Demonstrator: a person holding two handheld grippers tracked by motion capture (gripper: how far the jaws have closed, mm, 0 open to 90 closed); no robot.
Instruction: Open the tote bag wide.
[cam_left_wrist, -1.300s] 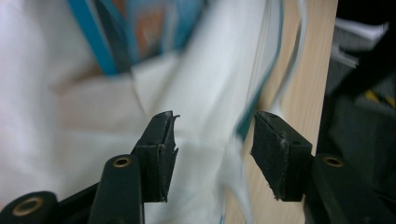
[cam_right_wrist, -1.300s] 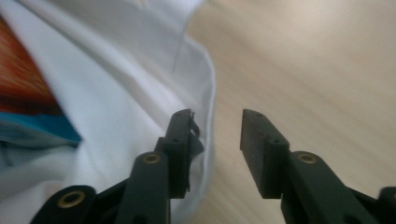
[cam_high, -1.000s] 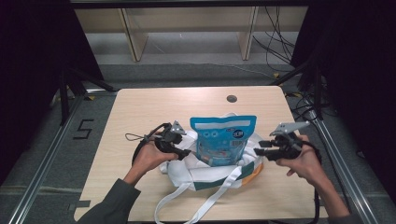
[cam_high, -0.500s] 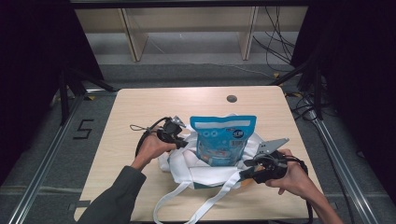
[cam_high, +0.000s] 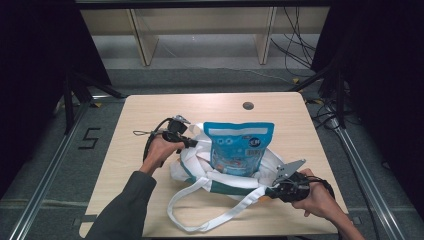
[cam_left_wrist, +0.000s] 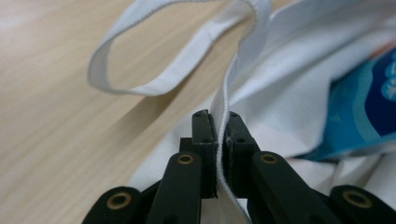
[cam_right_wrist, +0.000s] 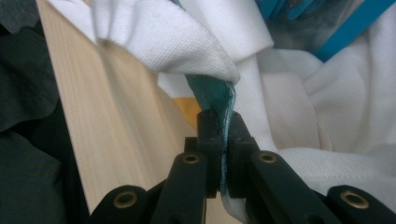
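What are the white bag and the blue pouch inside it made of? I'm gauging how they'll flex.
The white bag looks like matte woven cloth: visible weave, soft folds, stitched hem. The blue pouch looks like glossy printed plastic film, smooth and standing stiffly, though that is less certain.

White, teal-trimmed tote bag (cam_high: 200, 162); blue pouch (cam_high: 239, 148)

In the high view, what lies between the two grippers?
In the high view, the white bag with the blue pouch standing in it lies between the left gripper and the right gripper; each gripper pinches the bag's fabric.
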